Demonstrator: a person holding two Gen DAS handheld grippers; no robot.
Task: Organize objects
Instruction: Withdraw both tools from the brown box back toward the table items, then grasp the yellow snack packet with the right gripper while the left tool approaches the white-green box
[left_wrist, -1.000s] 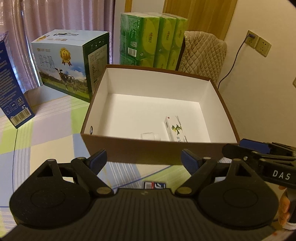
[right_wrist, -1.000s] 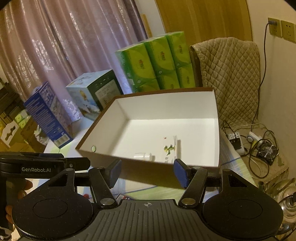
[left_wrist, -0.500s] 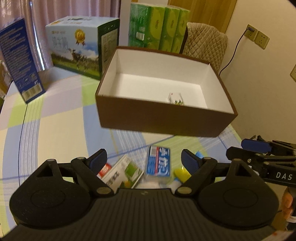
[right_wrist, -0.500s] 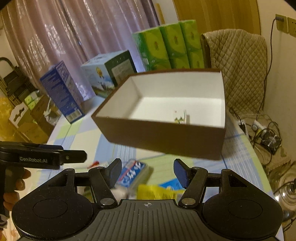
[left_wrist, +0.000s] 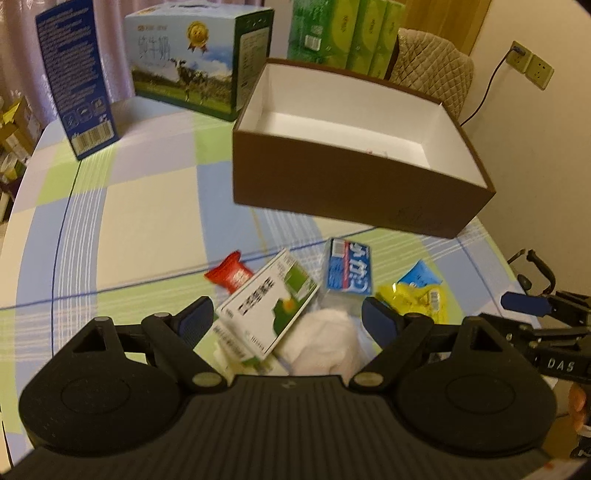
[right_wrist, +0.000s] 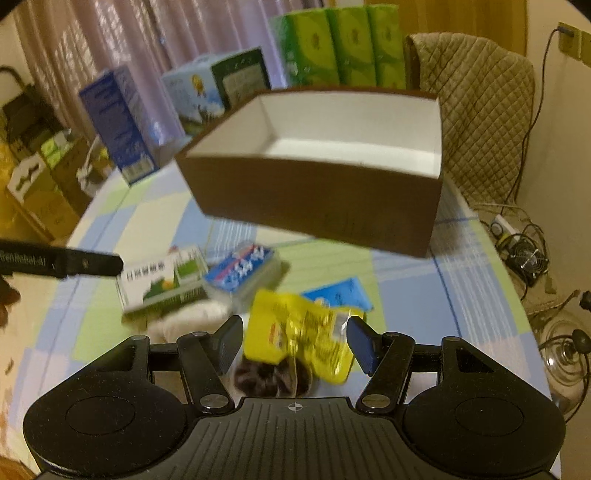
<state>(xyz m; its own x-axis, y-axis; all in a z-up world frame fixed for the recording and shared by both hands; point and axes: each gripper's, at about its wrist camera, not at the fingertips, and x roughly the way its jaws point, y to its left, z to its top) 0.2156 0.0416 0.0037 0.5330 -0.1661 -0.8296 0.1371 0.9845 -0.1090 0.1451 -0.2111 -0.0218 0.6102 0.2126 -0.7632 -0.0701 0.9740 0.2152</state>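
While both hand-held grippers, left (left_wrist: 287, 320) and right (right_wrist: 294, 341), hover spread and empty over the table (left_wrist: 147, 206) clutter, next likely step: grasp yellow packet (right_wrist: 299, 332) for brown box (right_wrist: 321, 206).

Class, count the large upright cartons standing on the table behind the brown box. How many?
2: a dark blue carton at the far left, and a cow-print milk carton between it and the brown box. Others may be hidden.

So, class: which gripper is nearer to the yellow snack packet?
Right. The right gripper has the yellow snack packet between its open fingers; the left gripper sits over the green-and-white box, beside the packet.
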